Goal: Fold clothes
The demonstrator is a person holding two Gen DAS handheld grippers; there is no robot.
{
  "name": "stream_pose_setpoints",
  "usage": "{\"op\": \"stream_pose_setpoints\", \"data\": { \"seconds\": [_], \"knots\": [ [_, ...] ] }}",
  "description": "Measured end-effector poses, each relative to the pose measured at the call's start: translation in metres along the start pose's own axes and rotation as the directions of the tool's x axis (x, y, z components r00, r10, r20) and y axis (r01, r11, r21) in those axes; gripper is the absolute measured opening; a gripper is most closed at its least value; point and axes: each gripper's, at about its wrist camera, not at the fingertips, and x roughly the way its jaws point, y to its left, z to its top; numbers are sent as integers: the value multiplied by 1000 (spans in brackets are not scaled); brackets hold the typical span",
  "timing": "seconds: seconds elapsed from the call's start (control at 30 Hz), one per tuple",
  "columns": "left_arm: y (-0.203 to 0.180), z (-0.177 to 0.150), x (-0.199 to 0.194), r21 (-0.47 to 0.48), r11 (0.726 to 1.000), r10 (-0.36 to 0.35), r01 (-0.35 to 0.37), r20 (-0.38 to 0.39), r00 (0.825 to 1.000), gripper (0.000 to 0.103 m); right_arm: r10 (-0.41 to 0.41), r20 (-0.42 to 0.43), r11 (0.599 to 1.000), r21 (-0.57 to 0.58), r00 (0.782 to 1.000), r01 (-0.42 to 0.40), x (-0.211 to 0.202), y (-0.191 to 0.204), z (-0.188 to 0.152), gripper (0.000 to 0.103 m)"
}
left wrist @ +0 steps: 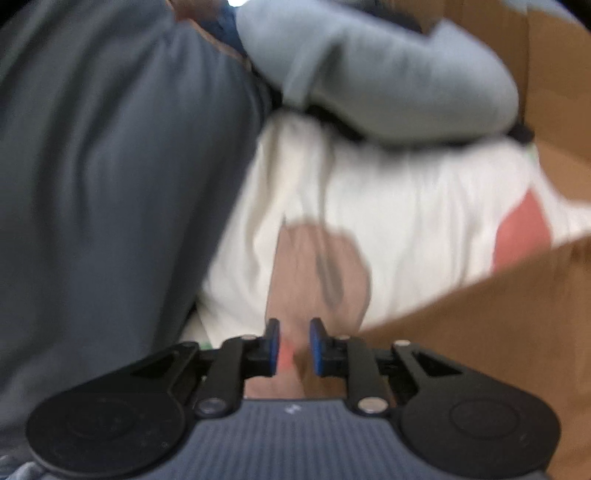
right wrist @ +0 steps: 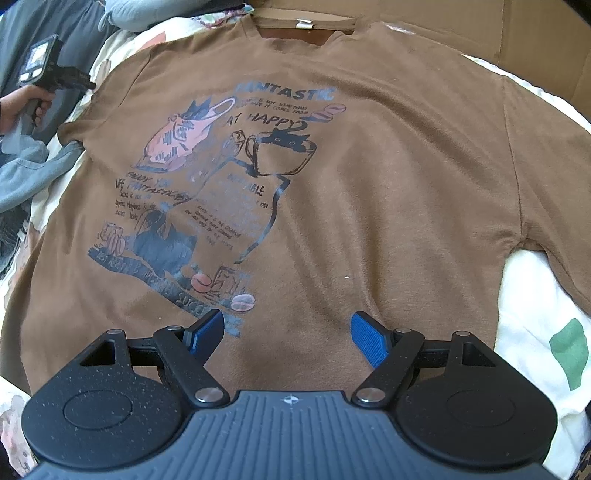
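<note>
A brown T-shirt (right wrist: 369, 184) with a blue and pink cat print (right wrist: 221, 177) lies flat, front up, on a white patterned sheet (right wrist: 535, 295), its collar far from me. My right gripper (right wrist: 287, 332) hovers over the shirt's lower middle, jaws wide open and empty. My left gripper (right wrist: 86, 83), held in a hand (right wrist: 22, 107), sits by the shirt's left shoulder. In the blurred left wrist view, the left gripper (left wrist: 293, 347) has its blue pads a narrow gap apart. Only sheet (left wrist: 406, 206) and a tan patch (left wrist: 317, 269) show beyond, with nothing clearly pinched.
A dark grey garment (left wrist: 92, 184) and a light blue one (left wrist: 388, 74) are heaped left of the shirt, where the blue cloth (right wrist: 22, 173) also shows. Cardboard (right wrist: 480, 29) stands behind the collar, and brown cardboard (left wrist: 546, 74) edges the left wrist view.
</note>
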Motion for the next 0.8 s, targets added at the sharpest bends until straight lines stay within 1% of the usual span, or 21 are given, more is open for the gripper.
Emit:
{"op": "stream_pose_setpoints", "data": {
  "seconds": [0.07,0.17,0.23,0.3,0.47,0.63,0.8],
  "knots": [
    [-13,6,-15,9,999,-36,36,44,998,20,0,10,1000,3,1000,0,-1,0,2,81],
    [-49,15,-36,34,992,-121,118,90,989,20,-1,39,1000,-1,999,1,-5,-1,7,81],
    [-70,18,-47,47,987,-160,156,106,981,20,-12,58,1000,9,998,11,-8,-5,11,81],
    [-90,19,-54,48,982,-184,180,112,976,20,-26,67,1000,15,997,25,-9,-11,14,81],
    [-117,10,-58,27,977,-214,212,108,971,20,-59,92,998,30,994,56,-12,-23,19,81],
    [-143,3,-48,34,971,-237,235,99,966,19,-118,119,992,68,986,111,-11,-36,27,81],
    [-152,9,-26,19,979,-205,204,70,976,16,-166,151,982,116,974,150,-14,-53,37,81]
  ]
}}
